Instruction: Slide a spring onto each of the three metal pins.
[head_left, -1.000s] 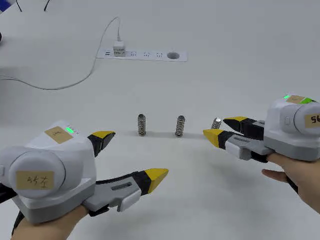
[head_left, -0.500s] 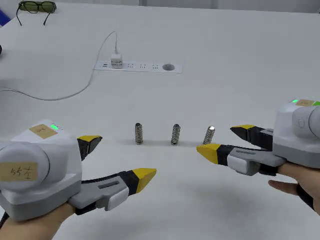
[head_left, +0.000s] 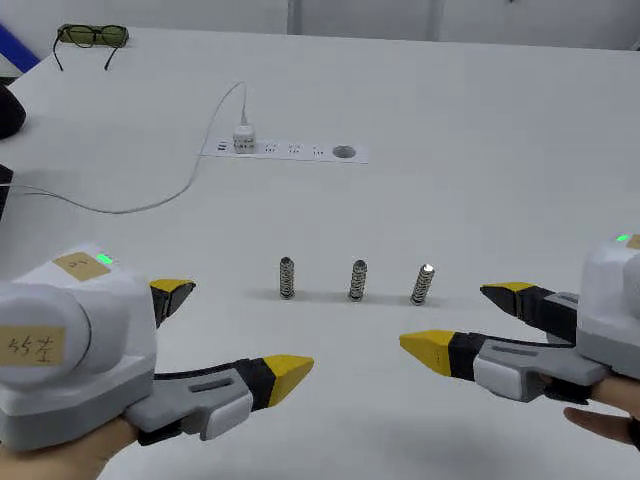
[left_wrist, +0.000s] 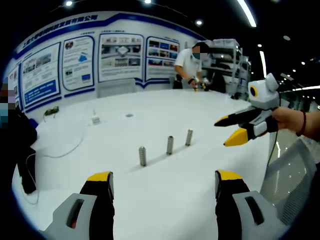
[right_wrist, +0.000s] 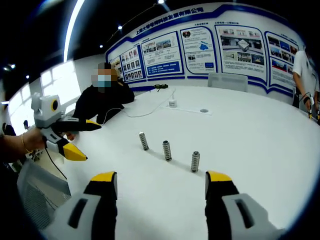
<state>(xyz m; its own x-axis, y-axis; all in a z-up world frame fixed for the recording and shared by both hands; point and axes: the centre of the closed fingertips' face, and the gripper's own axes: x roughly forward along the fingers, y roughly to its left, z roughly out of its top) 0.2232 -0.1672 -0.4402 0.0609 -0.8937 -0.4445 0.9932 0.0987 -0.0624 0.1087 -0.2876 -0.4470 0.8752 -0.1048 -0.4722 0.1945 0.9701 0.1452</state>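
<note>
Three metal pins stand upright in a row on the white table, each with a spring around it: left pin (head_left: 287, 278), middle pin (head_left: 358, 280), right pin (head_left: 423, 285). In the left gripper view they are pins (left_wrist: 143, 156), (left_wrist: 170, 145), (left_wrist: 189, 137); in the right gripper view pins (right_wrist: 144, 141), (right_wrist: 167, 150), (right_wrist: 195, 161). My left gripper (head_left: 232, 328) is open and empty, near the table's front left. My right gripper (head_left: 470, 322) is open and empty too, right of the pins and nearer me than they are.
A white power strip (head_left: 285, 150) with a plugged charger and trailing cable (head_left: 180, 185) lies behind the pins. Glasses (head_left: 92, 35) rest at the far left corner. A seated person (right_wrist: 102, 97) and a standing person (left_wrist: 191, 65) are at the table's far sides.
My right gripper has drawn back from the right pin toward me. The left gripper has stayed open and low. The head camera has tilted up, so more of the far table shows.
</note>
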